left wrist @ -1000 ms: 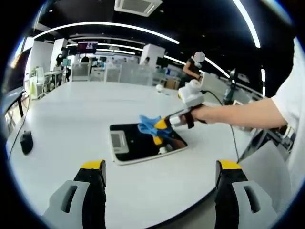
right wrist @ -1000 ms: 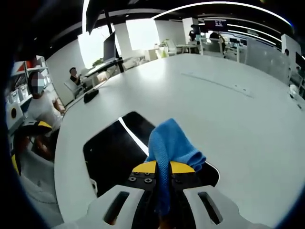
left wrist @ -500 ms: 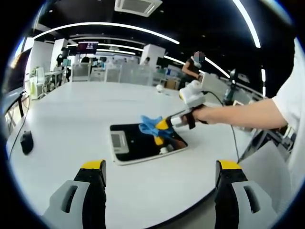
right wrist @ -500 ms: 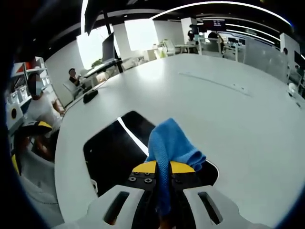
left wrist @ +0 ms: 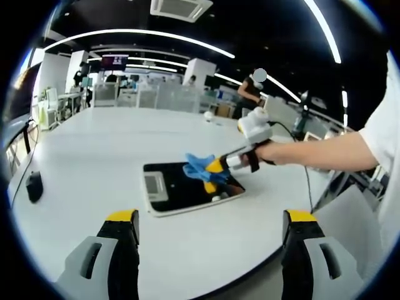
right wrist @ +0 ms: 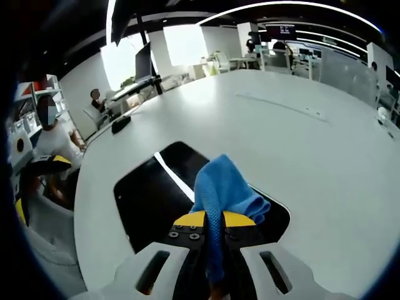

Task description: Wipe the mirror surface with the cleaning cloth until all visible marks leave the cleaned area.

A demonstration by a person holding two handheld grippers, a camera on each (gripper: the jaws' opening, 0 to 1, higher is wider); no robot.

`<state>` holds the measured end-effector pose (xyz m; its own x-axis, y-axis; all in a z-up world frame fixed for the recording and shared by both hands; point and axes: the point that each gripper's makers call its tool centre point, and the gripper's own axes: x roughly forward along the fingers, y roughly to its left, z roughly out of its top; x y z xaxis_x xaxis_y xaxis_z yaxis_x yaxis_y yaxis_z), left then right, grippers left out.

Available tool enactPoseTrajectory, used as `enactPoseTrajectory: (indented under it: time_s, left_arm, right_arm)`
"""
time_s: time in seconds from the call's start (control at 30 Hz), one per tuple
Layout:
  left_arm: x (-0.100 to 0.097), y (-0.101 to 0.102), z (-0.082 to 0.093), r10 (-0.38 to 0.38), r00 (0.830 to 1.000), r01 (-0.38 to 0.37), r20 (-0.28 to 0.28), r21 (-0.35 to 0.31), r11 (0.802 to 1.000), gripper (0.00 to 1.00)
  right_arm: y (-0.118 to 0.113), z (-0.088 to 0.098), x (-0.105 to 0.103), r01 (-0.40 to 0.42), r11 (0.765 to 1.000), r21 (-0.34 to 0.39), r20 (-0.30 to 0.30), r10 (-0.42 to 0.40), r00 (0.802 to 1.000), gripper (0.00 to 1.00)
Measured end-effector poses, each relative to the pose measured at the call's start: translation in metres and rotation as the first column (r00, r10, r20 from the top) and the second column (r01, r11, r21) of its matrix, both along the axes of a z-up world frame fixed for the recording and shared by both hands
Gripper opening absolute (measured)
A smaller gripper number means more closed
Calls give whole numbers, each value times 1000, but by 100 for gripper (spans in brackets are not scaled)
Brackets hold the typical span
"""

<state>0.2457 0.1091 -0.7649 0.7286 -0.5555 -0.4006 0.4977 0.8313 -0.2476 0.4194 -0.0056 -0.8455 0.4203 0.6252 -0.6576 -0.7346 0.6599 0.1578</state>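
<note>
A dark rectangular mirror (left wrist: 180,189) with a pale frame lies flat on the white table (left wrist: 94,156). In the left gripper view, a hand holds my right gripper (left wrist: 214,170) low over the mirror's far right part, with the blue cleaning cloth (left wrist: 196,166) bunched at its tip. The right gripper view has my right gripper (right wrist: 214,220) shut on the blue cloth (right wrist: 224,186), which rests over the mirror (right wrist: 150,200). My left gripper (left wrist: 210,217) hangs open near the table's front edge, well short of the mirror, holding nothing. It also appears as the left gripper (right wrist: 31,187) at the far left.
A black computer mouse (left wrist: 34,185) lies at the table's left edge. A small white object (left wrist: 209,115) sits far back on the table. Desks, chairs and people stand beyond it. The table edge curves close below my left jaws.
My right gripper has slid the cloth a little to the right and nearer over the mirror. The left gripper has stayed still.
</note>
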Motion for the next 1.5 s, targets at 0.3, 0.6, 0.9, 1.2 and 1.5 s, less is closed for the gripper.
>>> enactPoseTrajectory:
  time_s: [0.3, 0.6, 0.9, 1.2, 1.5]
  left_arm:
    - [0, -1, 0, -5, 1000, 5, 3, 4, 1000, 96]
    - [-1, -1, 1, -9, 1000, 9, 12, 14, 1000, 96]
    - [-1, -1, 1, -11, 1000, 11, 18, 20, 1000, 96]
    - [-2, -2, 1, -17, 1000, 16, 21, 23, 1000, 96]
    - [-3, -3, 1, -22, 1000, 21, 23, 21, 1000, 96]
  right_arm:
    - [0, 1, -11, -2, 1000, 1, -5, 2, 1000, 3]
    - [2, 4, -28, 0, 1000, 10, -11, 0, 1000, 3]
    - [1, 3, -39, -1, 1000, 14, -16, 1, 1000, 3]
    - [-1, 0, -42, -13, 1000, 5, -21, 13, 1000, 3]
    - [1, 2, -54, -20, 1000, 0, -24, 20, 1000, 3]
